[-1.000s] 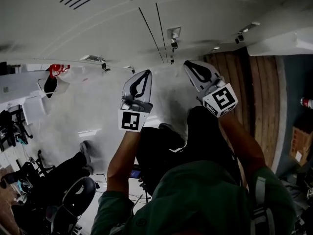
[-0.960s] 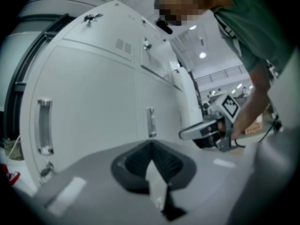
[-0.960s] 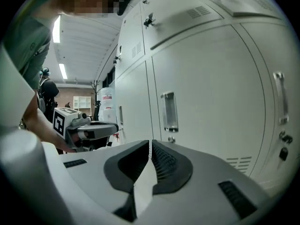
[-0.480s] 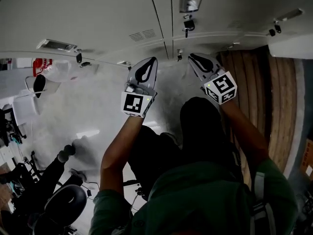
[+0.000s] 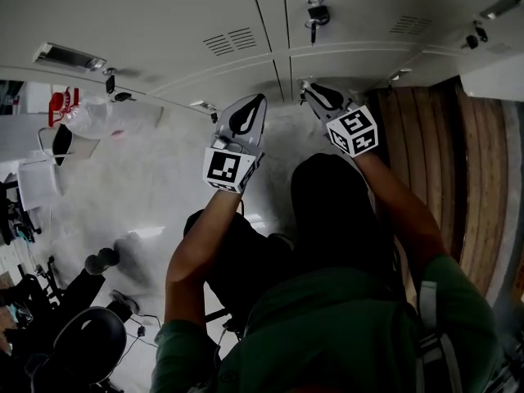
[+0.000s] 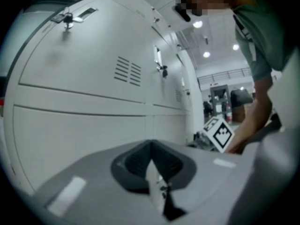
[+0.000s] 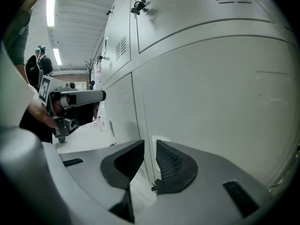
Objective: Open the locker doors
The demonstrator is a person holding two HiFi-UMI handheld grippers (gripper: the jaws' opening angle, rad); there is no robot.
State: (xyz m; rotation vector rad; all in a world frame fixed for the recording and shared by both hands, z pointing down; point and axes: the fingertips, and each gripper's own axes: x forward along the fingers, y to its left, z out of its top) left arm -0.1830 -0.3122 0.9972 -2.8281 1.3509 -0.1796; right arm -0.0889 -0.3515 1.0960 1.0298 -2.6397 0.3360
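The right gripper, jaws a little apart, is pointing at the seam between the closed locker doors on the far side, probably to catch an edge, while the left gripper, jaws pressed together and empty, is hovering to its left.

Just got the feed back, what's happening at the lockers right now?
A person stands facing the lockers with a gripper in each hand. The right gripper is up at the seam between two lower doors, its fingers a little apart and the seam showing between them; whether it touches is unclear. The left gripper hangs beside it, fingers together, holding nothing. Every door in view looks shut, with keys in some locks.
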